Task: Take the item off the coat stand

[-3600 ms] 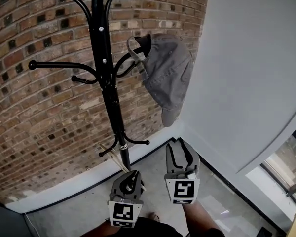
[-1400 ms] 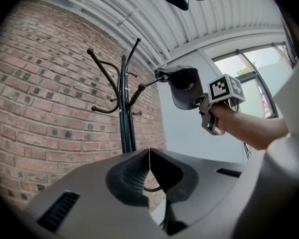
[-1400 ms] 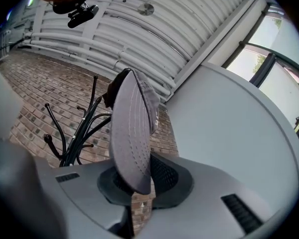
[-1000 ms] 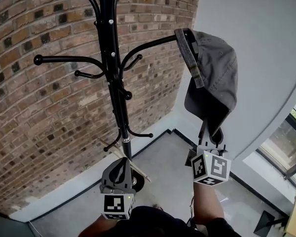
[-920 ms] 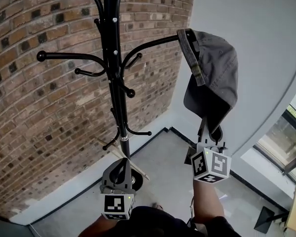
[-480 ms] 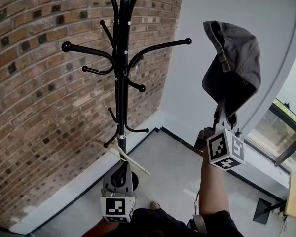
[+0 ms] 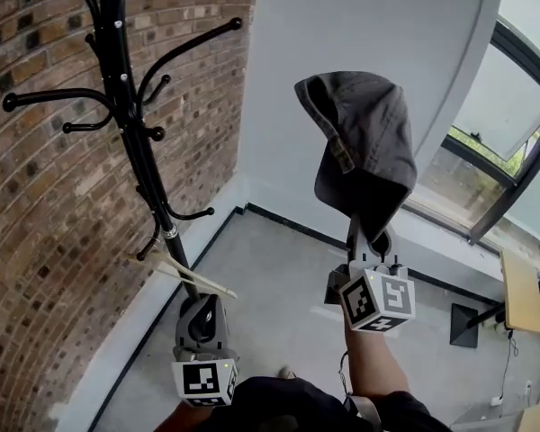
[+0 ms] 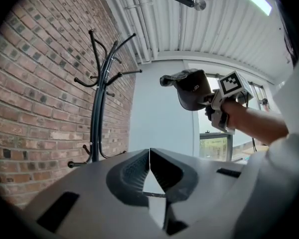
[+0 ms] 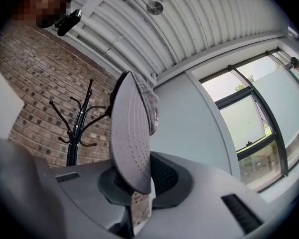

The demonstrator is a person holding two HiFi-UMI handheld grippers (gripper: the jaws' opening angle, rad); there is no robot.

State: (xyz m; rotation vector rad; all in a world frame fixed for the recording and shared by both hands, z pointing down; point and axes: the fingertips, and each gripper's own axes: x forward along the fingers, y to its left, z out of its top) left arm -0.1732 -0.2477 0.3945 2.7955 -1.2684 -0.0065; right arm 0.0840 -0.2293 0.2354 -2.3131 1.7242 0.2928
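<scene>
A grey cap (image 7: 364,147) hangs upside down in the air, clear of the black coat stand (image 7: 130,129) at the left. My right gripper (image 7: 367,238) is shut on the cap's brim (image 9: 129,138), which stands between its jaws in the right gripper view. The cap (image 8: 190,88) and the right gripper's marker cube show high up in the left gripper view too. My left gripper (image 7: 202,313) hangs low near the stand's foot, shut with nothing in it; its pads (image 8: 149,166) meet. The coat stand (image 8: 97,103) has bare hooks.
A brick wall (image 7: 36,214) runs behind the stand, meeting a white wall (image 7: 342,34) at the corner. Windows (image 7: 513,124) stand at the right. Thin wooden sticks (image 7: 184,277) lean at the stand's base. The floor (image 7: 270,286) is grey.
The cap has come off the stand's hook and moved away to the right in my right gripper. The view has swung right, so the stand now sits far left. The left gripper stayed low.
</scene>
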